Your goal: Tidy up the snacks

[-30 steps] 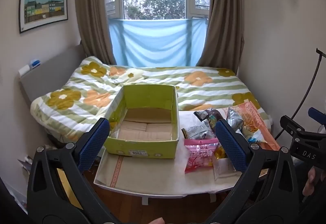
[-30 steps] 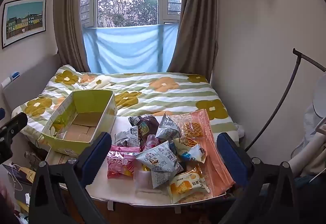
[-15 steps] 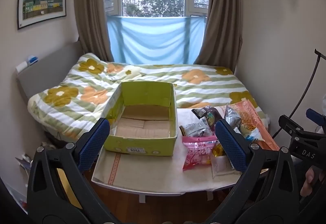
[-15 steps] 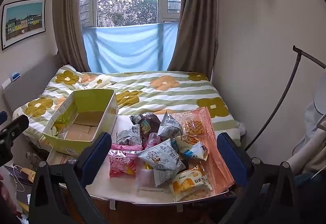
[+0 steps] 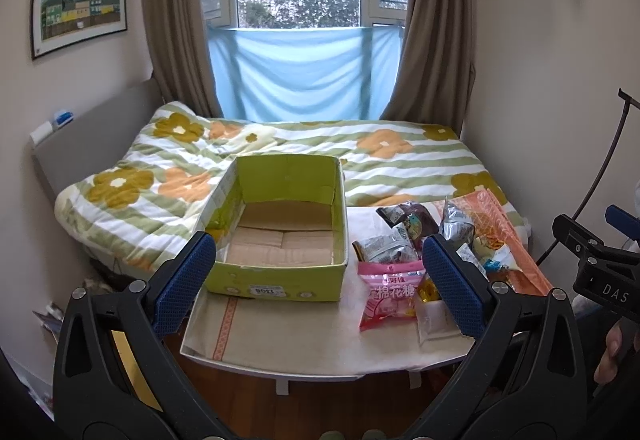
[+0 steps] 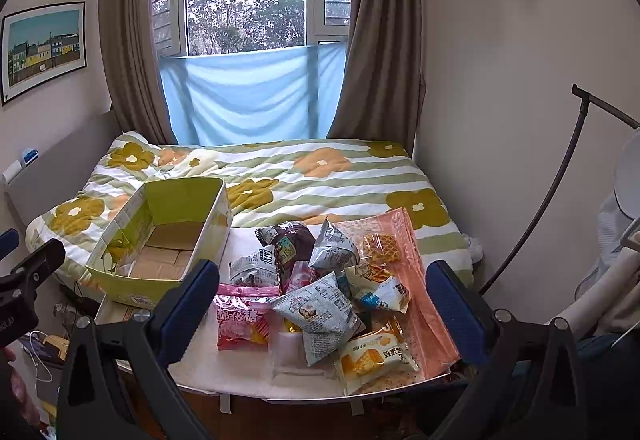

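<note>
Our left gripper (image 5: pixel 320 280) and right gripper (image 6: pixel 320 300) both gape wide, holding nothing. The snacks (image 6: pixel 320 292) lie ahead of the right gripper on the surface (image 5: pixel 300 340); the green box (image 5: pixel 280 232) sits ahead of the left.

A small white table (image 5: pixel 304 344) at the bed's foot carries an open green box (image 5: pixel 280 280) beside heaped snack packets (image 6: pixel 320 304).

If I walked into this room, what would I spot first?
Probably the heap of snack packets on the right half of the small table, with a pink packet at its near left edge. Next, the empty green cardboard box on the table's left half. Behind them is a bed with a flowery striped quilt under the window.
</note>
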Motion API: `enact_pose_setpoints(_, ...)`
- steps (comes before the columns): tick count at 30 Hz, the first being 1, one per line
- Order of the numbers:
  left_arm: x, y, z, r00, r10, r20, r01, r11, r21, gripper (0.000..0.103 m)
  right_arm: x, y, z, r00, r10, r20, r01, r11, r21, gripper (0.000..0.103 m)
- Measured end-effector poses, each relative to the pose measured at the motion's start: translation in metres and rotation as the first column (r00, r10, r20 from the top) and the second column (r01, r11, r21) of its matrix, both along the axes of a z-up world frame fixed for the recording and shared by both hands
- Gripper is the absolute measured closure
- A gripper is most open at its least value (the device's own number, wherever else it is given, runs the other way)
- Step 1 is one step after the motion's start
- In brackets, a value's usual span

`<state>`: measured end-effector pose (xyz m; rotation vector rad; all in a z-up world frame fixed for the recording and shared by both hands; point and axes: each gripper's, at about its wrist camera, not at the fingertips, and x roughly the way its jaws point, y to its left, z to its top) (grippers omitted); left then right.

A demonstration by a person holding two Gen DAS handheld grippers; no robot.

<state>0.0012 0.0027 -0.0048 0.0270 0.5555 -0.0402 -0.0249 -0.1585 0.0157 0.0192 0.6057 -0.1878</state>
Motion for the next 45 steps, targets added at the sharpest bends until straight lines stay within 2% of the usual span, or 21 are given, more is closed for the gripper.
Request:
enact_pose_setpoints(25, 0.009, 0.002, -0.007, 1.000, -0.005, -0.018, 0.005, 1.000, -0.013, 0.000, 0.009, -0.004, -0.005, 1.000, 0.004, -0.012, -0.003, 1.000, 0.017, 0.000)
enact_pose_setpoints(35, 0.013, -0.001, -0.006, 1.000, -0.007, -0.016, 0.007, 1.000, 0.006, 0.000, 0.013, -0.003, -0.003, 1.000, -0.004, -0.005, 0.004, 1.000, 0.013, 0.000)
enact_pose_setpoints(45, 0.013, 0.003, -0.005, 1.000, -0.011, -0.027, 0.011, 1.000, -0.024, 0.000, 0.013, -0.005, -0.003, 1.000, -0.018, 0.000, 0.018, 1.000, 0.005, 0.000)
